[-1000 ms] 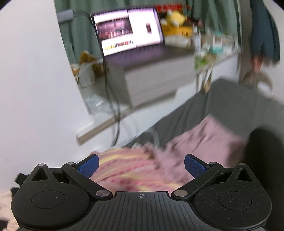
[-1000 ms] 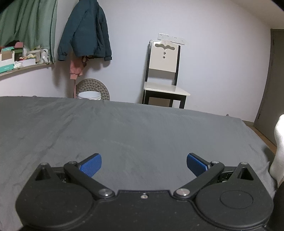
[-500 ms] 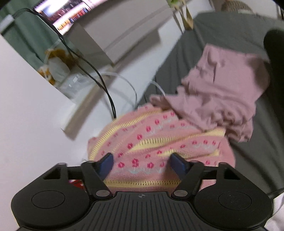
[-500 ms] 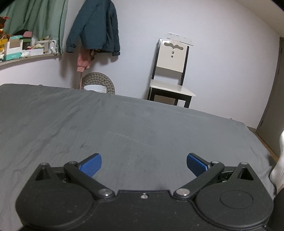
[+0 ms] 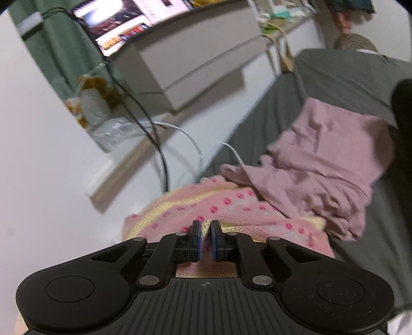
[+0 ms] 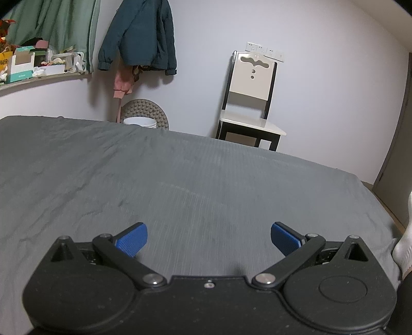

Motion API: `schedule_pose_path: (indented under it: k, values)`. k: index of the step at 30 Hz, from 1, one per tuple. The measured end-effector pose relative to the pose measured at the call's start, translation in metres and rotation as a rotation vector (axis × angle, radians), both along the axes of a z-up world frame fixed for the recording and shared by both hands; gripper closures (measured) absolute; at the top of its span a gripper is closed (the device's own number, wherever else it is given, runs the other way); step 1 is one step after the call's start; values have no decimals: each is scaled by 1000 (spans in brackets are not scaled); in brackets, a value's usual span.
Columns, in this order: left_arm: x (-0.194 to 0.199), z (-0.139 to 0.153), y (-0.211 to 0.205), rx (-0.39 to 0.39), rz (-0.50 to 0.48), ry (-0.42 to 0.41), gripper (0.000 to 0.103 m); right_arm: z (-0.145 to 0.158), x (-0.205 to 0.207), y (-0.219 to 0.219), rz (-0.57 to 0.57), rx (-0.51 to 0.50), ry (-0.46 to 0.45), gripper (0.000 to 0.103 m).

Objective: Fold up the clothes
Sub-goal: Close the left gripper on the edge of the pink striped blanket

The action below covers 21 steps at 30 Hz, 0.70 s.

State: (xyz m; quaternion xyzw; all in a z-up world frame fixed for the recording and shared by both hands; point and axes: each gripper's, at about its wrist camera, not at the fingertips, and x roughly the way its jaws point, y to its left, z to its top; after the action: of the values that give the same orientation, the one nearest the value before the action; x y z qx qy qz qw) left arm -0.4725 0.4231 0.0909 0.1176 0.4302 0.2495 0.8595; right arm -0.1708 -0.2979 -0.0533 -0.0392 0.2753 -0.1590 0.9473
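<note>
A pink knitted sweater (image 5: 231,214) with yellow stripes and red dots lies crumpled at the edge of the grey bed (image 5: 334,85). My left gripper (image 5: 205,241) is shut on a fold of this sweater, fabric pinched between its blue pads. A mauve ribbed garment (image 5: 322,159) lies heaped on the sweater's far side. In the right wrist view my right gripper (image 6: 208,238) stands open just above bare grey sheet (image 6: 180,180), with nothing between its fingers.
Beside the bed run a white cable (image 5: 190,144) and a black cable (image 5: 159,154), below a shelf with a lit screen (image 5: 128,23) and white boxes (image 5: 193,61). A chair (image 6: 251,103), a hanging dark jacket (image 6: 144,33) and a white bucket (image 6: 140,122) stand beyond the bed.
My left gripper dropped onto the pink sweater and went from open to shut on a fold of it. The right gripper stayed open and drifted a little over the sheet.
</note>
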Motion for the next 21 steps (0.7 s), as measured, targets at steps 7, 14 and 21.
schedule_pose_path:
  k: [7,14,21]
  values:
    - [-8,8,2,-48,-34,34,95,-1,-2,-1,-4,7,3,0]
    - [-12,13,-9,33,-133,154,82,-2,-3,1,14,-6,5,0]
    - [-14,12,-11,11,-181,178,26,-1,-4,1,19,-10,4,0]
